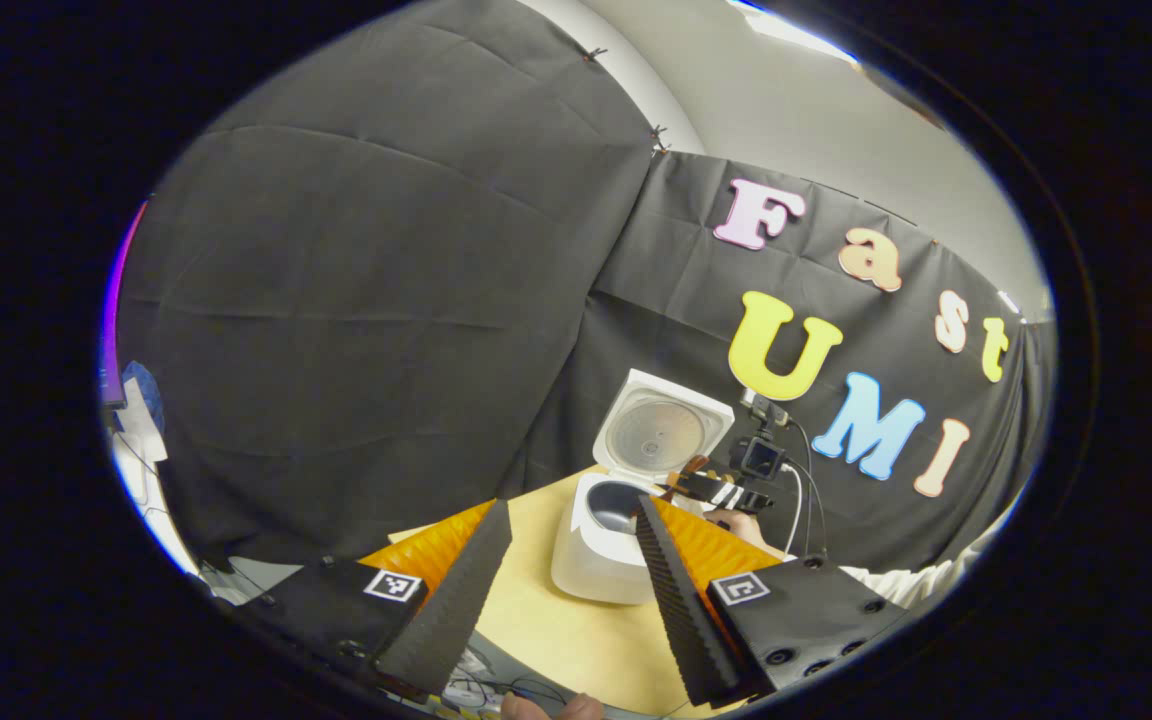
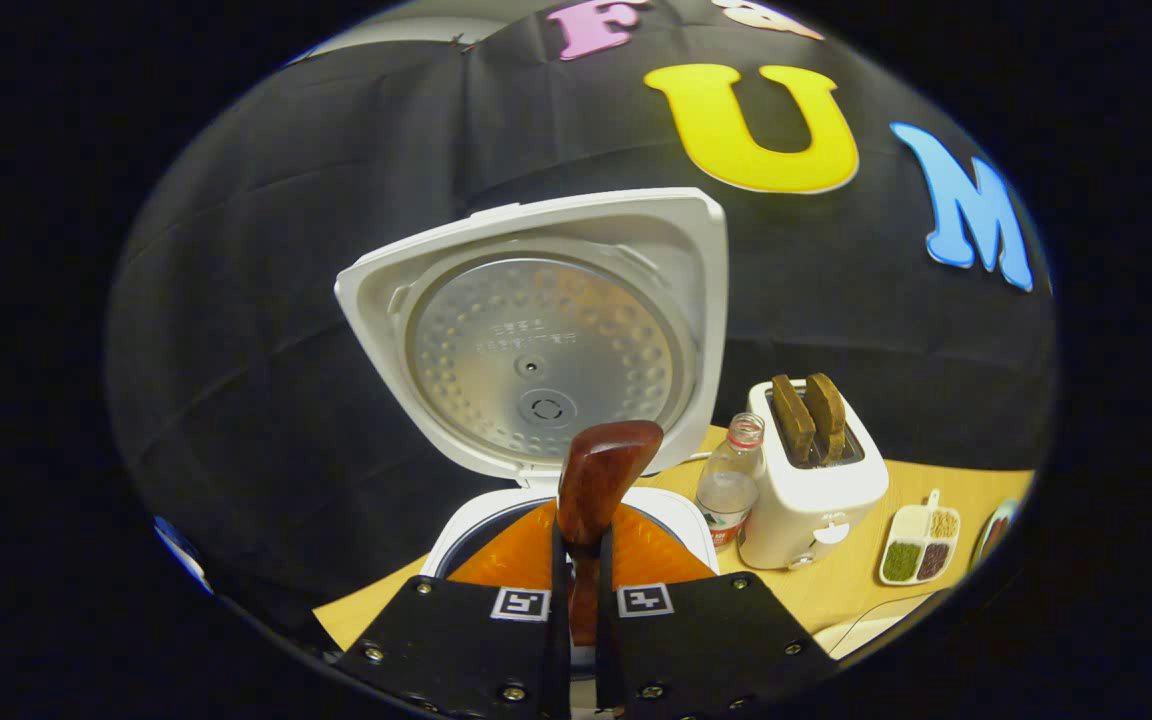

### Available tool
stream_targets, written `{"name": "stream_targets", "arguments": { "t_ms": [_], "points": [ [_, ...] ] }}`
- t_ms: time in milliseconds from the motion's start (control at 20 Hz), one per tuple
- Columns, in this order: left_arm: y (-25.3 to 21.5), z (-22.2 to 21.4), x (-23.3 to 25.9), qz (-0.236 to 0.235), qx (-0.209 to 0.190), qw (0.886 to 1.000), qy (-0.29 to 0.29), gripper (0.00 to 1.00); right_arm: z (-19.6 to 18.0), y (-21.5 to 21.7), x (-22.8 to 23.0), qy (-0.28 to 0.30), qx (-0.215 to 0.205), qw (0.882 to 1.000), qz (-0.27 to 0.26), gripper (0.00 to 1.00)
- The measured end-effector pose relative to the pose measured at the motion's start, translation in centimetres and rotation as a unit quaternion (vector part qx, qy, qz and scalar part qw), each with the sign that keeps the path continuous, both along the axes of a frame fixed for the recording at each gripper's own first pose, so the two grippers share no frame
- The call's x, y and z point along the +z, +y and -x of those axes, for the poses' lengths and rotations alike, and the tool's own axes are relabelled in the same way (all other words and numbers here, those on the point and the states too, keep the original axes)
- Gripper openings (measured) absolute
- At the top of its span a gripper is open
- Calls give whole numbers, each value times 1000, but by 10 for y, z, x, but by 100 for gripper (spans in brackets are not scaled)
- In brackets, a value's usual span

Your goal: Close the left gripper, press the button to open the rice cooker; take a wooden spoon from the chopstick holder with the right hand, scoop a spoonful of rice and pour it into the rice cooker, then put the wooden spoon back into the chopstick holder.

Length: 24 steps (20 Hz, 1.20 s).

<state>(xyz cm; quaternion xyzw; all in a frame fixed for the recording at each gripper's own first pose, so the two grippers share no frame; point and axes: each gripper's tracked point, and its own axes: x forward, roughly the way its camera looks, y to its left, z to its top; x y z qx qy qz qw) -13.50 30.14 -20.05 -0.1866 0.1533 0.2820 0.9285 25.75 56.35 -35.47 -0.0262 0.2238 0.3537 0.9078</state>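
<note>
Wooden spoon (image 2: pixel 591 490) sits clamped in the right gripper (image 2: pixel 576 560) at 6 o'clock, its bowl hiding part of the open rice cooker (image 2: pixel 546 340) and pot. Left gripper (image 1: pixel 566 560) gapes empty, the cooker at its 12 o'clock; any rice is too hidden to tell.

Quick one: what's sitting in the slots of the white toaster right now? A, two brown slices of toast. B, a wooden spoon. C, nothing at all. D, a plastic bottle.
A. In the right gripper view, the white toaster has two brown slices of toast standing up out of its slots, while the plastic bottle stands beside it on the table and the wooden spoon is clamped in the right gripper.
</note>
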Motion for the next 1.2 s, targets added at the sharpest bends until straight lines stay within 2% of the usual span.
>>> {"name": "stream_targets", "arguments": {
  "t_ms": [50,100,150,200,250,400,550,600,650,700,750,800,900,950,1000,1050,1150,1200],
  "points": [
    [2,0,-1,2,0,1000,2,90,1,3,0,-22,13,1000,17,10],
    [3,2,-3,3,2,1000,2,96,4,8,0,-45,26,998,34,10],
    [4,4,-3,4,3,1000,2,83,6,11,1,-68,38,996,51,10],
    [8,4,-6,5,5,1000,3,96,10,15,2,-90,51,992,68,10],
    [10,5,-7,7,7,1000,3,96,14,16,4,-113,61,988,83,10],
    [11,5,-4,6,10,1000,2,83,27,20,11,-187,90,970,129,10],
    [12,5,-4,5,10,1000,4,83,40,23,21,-257,117,946,160,10],
    [10,6,-2,6,10,1000,2,96,44,26,22,-271,123,940,166,10],
    [9,8,0,7,10,1000,0,83,47,26,25,-281,127,936,170,10],
    [7,10,3,8,10,1000,-3,96,47,26,27,-290,129,932,173,10],
    [5,12,7,6,9,1000,-5,90,47,24,30,-297,128,930,175,10],
    [3,14,10,2,8,1000,-7,83,52,24,34,-299,125,931,170,10],
    [-2,15,15,-3,4,1000,-12,83,63,19,42,-242,121,954,126,10],
    [-4,18,19,-1,2,1000,-15,90,66,17,45,-204,113,967,101,10],
    [-7,20,21,0,-1,1000,-19,90,63,13,48,-175,97,976,83,10],
    [-10,22,25,-1,-3,1000,-23,83,57,8,54,-158,80,982,68,10],
    [-14,29,37,-6,-10,999,-35,83,48,-4,64,-113,53,992,29,10],
    [-16,32,44,-9,-14,999,-43,90,47,-12,67,-88,43,995,8,10]
  ]
}}
